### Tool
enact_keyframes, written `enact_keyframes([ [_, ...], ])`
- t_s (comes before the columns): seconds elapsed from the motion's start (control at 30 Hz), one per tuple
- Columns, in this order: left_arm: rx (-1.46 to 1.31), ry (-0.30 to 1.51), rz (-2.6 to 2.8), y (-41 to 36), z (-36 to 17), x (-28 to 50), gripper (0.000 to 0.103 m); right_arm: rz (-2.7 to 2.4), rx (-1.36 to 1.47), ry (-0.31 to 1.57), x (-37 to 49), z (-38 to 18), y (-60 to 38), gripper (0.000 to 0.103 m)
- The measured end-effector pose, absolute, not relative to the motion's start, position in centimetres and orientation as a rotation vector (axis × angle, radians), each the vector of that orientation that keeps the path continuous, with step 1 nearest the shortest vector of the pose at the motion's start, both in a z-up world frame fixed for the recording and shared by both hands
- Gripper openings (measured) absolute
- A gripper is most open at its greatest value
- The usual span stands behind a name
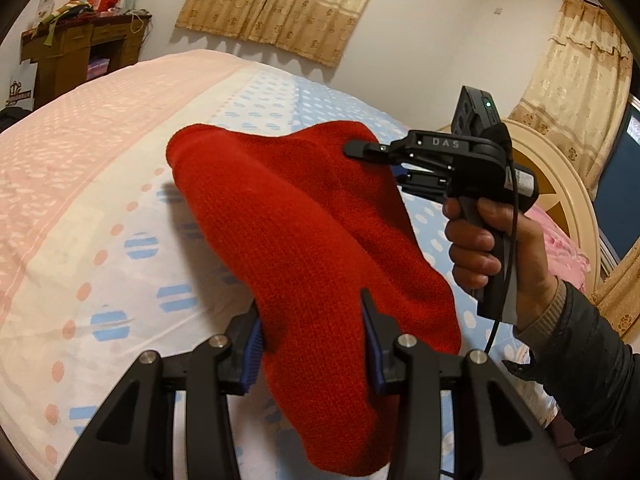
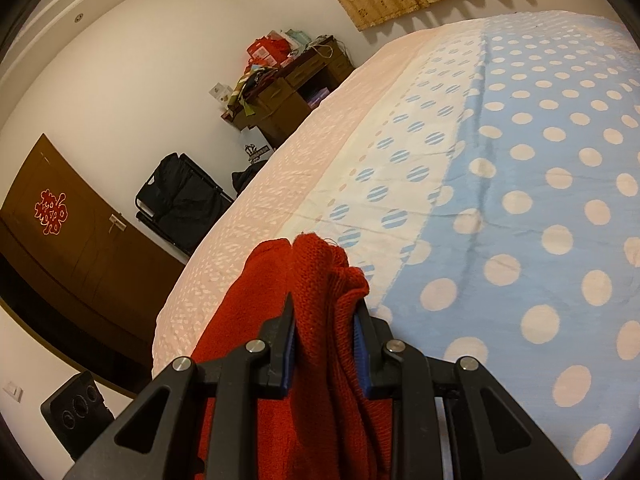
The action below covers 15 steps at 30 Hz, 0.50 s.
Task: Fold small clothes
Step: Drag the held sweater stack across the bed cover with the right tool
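Red knit garment point(image 1: 312, 240) above dotted bedsheet point(image 1: 120, 208), wooden desk point(image 1: 80, 52) behind.

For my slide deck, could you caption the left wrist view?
Both grippers, left and right, hold a red knit garment above the polka-dot bed.

bed point(image 2: 520, 208) wide open ahead & to both sides, nothing lying on it; red knit point(image 1: 312, 240) hangs betw both grippers, blocking the middle; headboard point(image 1: 560, 184) at far right

"das" on the right tongs point(image 1: 394, 160); red double-happiness sign on the door point(image 2: 50, 212).
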<state>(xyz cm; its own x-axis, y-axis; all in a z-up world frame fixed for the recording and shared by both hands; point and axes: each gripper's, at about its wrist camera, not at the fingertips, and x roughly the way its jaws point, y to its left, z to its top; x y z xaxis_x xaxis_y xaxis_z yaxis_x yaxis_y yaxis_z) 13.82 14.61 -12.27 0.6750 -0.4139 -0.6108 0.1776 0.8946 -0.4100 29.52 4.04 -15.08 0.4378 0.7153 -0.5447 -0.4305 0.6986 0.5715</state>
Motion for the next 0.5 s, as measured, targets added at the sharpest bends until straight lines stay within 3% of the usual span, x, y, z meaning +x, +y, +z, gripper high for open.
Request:
enact_keyframes([
  [0.5, -0.38, 0.783, -0.269, 17.3, -13.7, 13.0, 0.043, 0.76, 0.321, 0.908, 30.8, -16.2, 9.2, 0.024],
])
